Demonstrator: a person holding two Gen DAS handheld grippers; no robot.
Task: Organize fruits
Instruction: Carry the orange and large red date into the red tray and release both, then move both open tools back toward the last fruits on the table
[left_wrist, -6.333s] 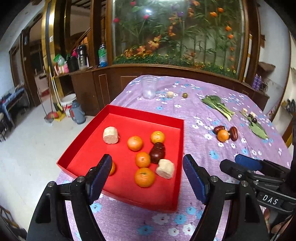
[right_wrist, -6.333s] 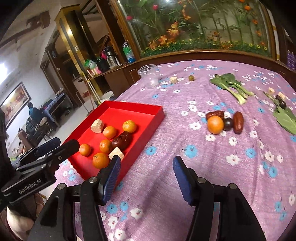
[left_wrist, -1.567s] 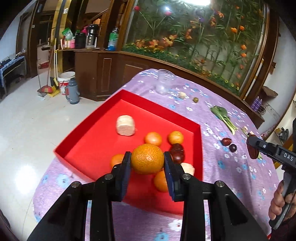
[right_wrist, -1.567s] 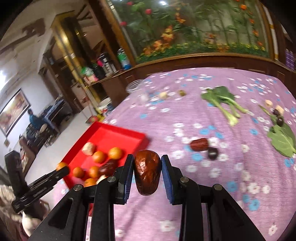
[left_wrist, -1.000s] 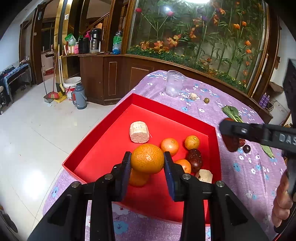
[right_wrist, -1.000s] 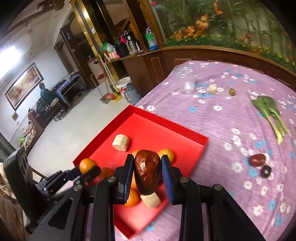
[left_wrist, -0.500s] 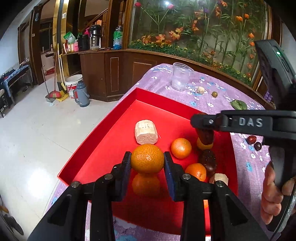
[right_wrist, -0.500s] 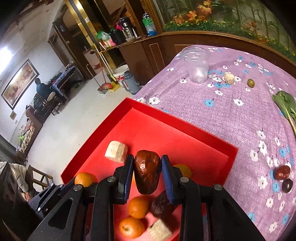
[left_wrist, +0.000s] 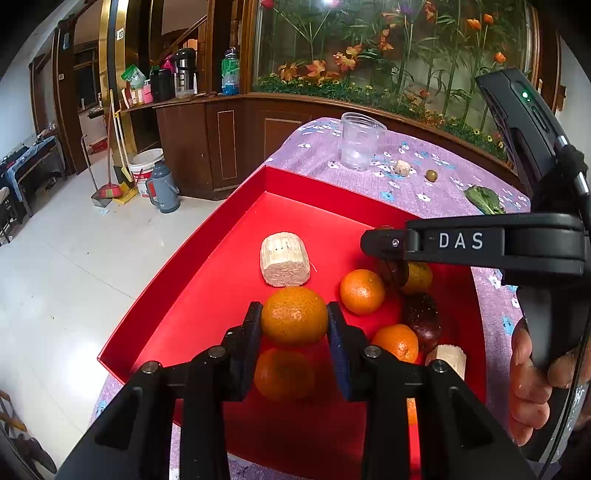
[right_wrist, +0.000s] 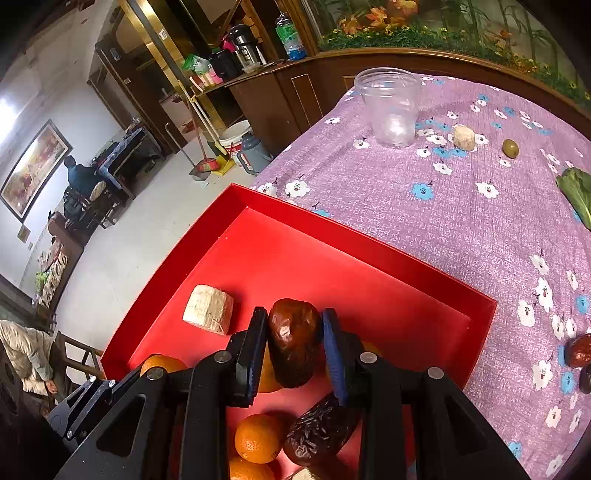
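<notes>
Left claw (left_wrist: 294, 325) pinches a round orange tangerine (left_wrist: 294, 315) across its middle (soft-skinned, light); right claw (right_wrist: 294, 345) pinches a glossy brown date (right_wrist: 293, 341), likely squashy.

Left gripper (left_wrist: 294, 325) clamped on an orange (left_wrist: 294, 315) filling the gap between the jaws. Right gripper (right_wrist: 294, 345) likewise pinching a brown date (right_wrist: 293, 341), upright between its jaws. Right hand (left_wrist: 532, 384) wrapped round the handle.
</notes>
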